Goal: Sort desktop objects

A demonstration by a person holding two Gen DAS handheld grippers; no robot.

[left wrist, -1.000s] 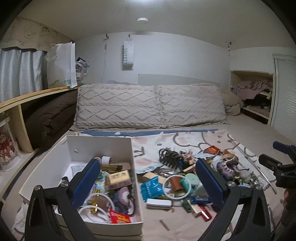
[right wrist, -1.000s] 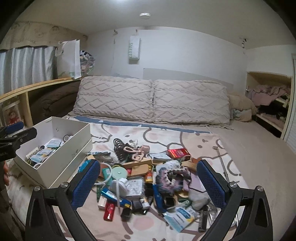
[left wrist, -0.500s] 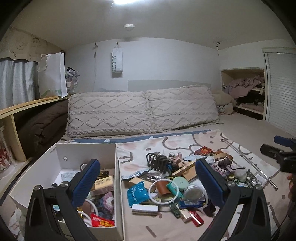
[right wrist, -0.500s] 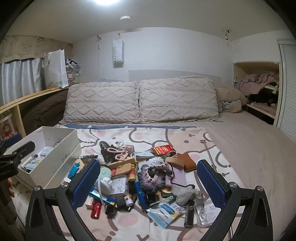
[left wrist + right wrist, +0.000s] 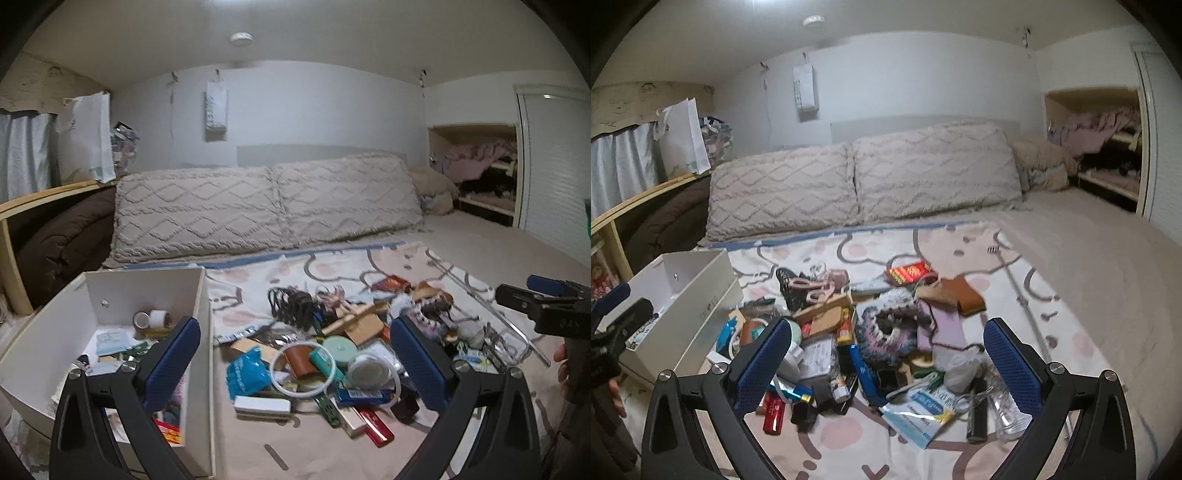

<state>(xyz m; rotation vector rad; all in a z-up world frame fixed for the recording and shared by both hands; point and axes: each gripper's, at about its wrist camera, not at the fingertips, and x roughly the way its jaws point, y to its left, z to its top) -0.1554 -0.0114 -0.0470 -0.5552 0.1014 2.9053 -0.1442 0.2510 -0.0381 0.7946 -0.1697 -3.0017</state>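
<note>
A pile of small desktop objects [image 5: 332, 350] lies on a patterned blanket on a bed; it also shows in the right wrist view [image 5: 871, 332]. A white box [image 5: 201, 295] with several items inside stands to its left, also seen in the right wrist view [image 5: 701, 273]. My left gripper [image 5: 295, 358] is open and empty, above the box's right wall and the pile's near left part. My right gripper [image 5: 886, 358] is open and empty above the pile's near edge. A white ring [image 5: 302, 369] and a blue packet [image 5: 245, 373] lie between the left fingers.
Two beige pillows [image 5: 269, 206] line the back of the bed. A wooden shelf with a brown duvet [image 5: 55, 236] is at the left. A thin metal rod [image 5: 1027, 314] lies right of the pile. An alcove with clothes [image 5: 1100, 140] is at the far right.
Both grippers have shifted right and tilted down slightly; the box has slid left in both views. Both stay open and empty.
</note>
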